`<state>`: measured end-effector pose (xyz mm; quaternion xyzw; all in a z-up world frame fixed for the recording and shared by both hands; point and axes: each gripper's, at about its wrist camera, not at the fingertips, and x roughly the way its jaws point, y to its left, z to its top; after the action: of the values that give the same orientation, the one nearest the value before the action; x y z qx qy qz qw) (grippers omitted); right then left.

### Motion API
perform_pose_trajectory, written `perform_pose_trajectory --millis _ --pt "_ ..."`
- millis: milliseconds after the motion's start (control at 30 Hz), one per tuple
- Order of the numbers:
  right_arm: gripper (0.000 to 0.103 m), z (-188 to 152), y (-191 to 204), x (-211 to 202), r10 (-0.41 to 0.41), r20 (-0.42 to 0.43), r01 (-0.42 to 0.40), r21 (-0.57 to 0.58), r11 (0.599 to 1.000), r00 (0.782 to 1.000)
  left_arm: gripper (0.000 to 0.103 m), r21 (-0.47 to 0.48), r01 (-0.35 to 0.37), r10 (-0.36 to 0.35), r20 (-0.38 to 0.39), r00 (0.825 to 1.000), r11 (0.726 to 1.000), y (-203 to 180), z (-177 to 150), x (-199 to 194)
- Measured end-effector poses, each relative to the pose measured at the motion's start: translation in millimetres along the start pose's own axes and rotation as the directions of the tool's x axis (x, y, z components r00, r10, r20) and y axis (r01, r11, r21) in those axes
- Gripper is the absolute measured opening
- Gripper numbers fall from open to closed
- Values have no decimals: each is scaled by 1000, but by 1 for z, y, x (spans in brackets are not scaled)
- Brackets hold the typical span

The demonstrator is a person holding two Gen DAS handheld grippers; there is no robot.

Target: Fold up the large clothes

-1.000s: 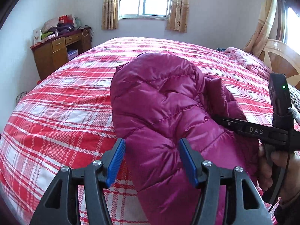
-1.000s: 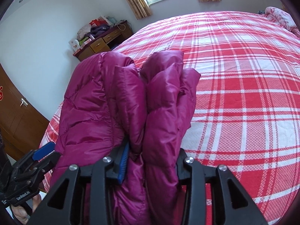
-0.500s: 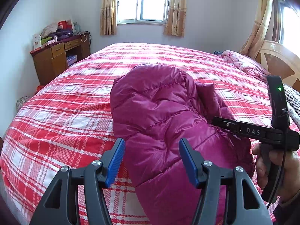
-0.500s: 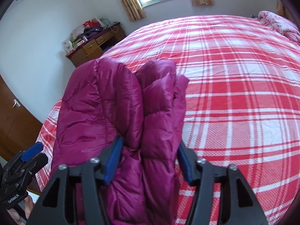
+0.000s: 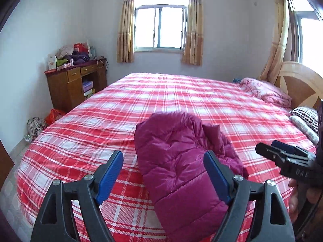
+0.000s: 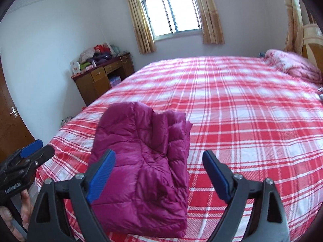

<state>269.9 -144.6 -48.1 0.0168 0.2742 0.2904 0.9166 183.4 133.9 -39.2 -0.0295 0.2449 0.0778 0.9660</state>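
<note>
Beyond both fingers point(image 6: 215, 173) (spread): jacket point(image 6: 141, 161)

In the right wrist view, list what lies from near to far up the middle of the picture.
Right gripper, jaws open with nothing between the pads → folded magenta down jacket → bare stretch of red plaid bedspread → window on the far wall.

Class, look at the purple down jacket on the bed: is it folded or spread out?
Folded. The purple down jacket lies as a compact, layered bundle on the plaid bed, stacked edges showing along its right side; no sleeves spread out.
</note>
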Motion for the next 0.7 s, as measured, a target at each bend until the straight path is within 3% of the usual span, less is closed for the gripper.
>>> perform_pose_trajectory --millis 333,700 --pt "99 3 26 -42 -7 97 16 -90 996 995 83 -10 27 -26 65 998 1000 -4 10 -25" --pt "100 1 26 -54 -16 126 28 -88 996 992 83 -28 21 -19 83 996 999 -1 11 -33"
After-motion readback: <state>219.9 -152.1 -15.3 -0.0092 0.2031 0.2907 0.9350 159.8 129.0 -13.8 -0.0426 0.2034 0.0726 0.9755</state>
